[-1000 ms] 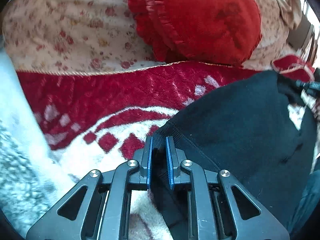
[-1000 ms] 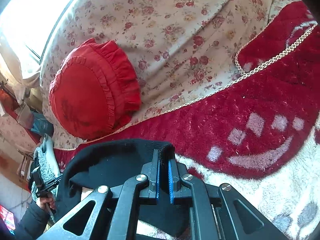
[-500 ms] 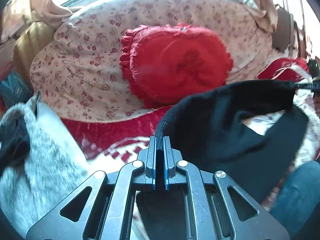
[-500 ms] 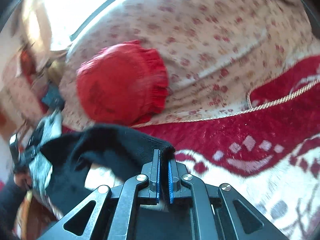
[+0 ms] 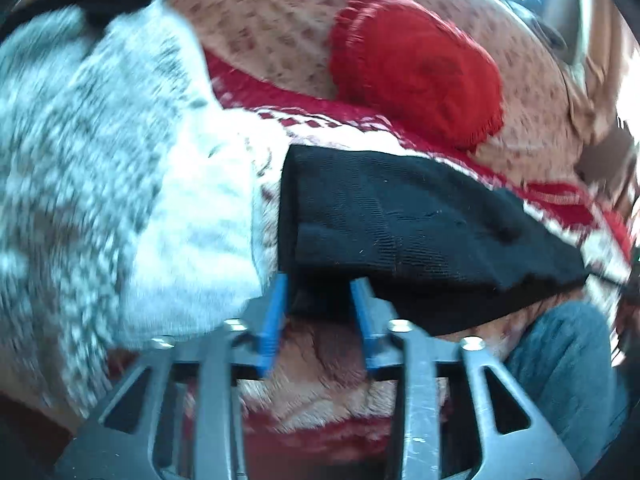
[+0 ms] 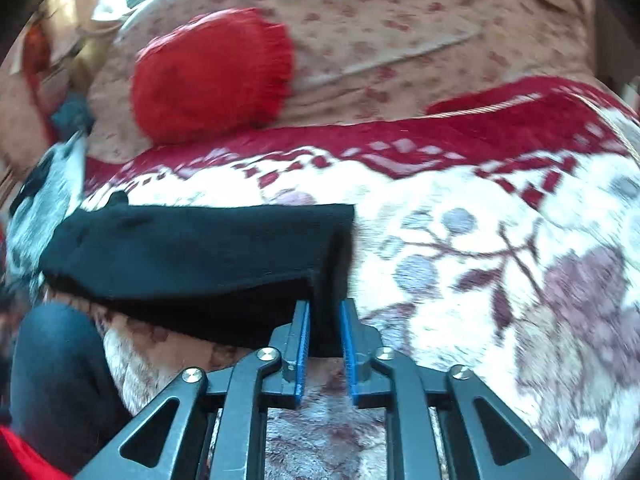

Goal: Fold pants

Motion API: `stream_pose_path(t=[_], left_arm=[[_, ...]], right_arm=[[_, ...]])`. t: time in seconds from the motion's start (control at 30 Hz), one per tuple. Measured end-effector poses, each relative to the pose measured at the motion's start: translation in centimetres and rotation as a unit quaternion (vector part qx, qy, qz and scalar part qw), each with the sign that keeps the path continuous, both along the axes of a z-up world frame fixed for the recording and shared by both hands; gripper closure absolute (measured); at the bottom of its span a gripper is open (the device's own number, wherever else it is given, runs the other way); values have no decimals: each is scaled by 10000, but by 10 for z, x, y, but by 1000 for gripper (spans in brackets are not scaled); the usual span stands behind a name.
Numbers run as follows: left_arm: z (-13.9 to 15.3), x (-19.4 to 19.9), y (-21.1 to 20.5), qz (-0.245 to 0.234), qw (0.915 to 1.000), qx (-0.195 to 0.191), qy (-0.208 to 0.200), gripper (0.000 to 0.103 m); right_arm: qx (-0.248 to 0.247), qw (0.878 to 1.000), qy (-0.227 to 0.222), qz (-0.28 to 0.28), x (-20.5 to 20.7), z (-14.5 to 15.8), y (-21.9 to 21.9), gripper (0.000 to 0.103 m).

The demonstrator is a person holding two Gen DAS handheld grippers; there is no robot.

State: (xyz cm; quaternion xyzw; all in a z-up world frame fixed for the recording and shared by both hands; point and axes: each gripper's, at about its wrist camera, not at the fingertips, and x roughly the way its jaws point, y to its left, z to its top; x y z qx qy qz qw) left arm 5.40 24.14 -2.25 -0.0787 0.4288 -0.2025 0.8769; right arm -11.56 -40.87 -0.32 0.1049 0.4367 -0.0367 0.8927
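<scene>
The black pants lie folded in a thick band on the red and white blanket; they also show in the right wrist view. My left gripper is open, its blue pads either side of the fold's left corner, with cloth between them. My right gripper is open too, its pads either side of the fold's right corner. Both views are blurred by motion.
A red round cushion leans on a floral-covered backrest. A grey and white fleecy garment lies left of the pants. A person's blue-jeaned knee is near the front edge. The blanket stretches to the right.
Both grippers held the pants' edge shut and lifted it. They have brought it down towards me onto the blanket as a fold, and both jaws have opened.
</scene>
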Motion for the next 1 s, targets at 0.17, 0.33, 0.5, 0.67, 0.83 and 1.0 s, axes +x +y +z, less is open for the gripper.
stream_pose_path(t=[0.17, 0.33, 0.5, 0.67, 0.83, 1.0], left_arm=[[4, -15, 5, 181, 9927, -1121, 403, 56], [-8, -9, -12, 133, 9538, -2739, 1224, 56], [-29, 8, -12, 646, 9107, -3633, 1857, 56], [-30, 20, 1, 1140, 8961, -3915, 1756, 56], [-23, 19, 6, 1201, 9083, -3737, 1446, 61], [-16, 17, -6, 1088, 9314, -3213, 1316, 89]], right_arm=[[201, 9919, 11, -1257, -17, 1, -21, 81], [1220, 9773, -850, -1512, -40, 11, -33, 81], [1070, 9794, -1149, -1272, -33, 20, -16, 81], [914, 9810, -1435, -934, -20, 33, 7, 81], [1544, 9642, -1871, -1074, -40, 29, 5, 80], [3215, 9128, -1870, -1689, -67, -15, -14, 78]])
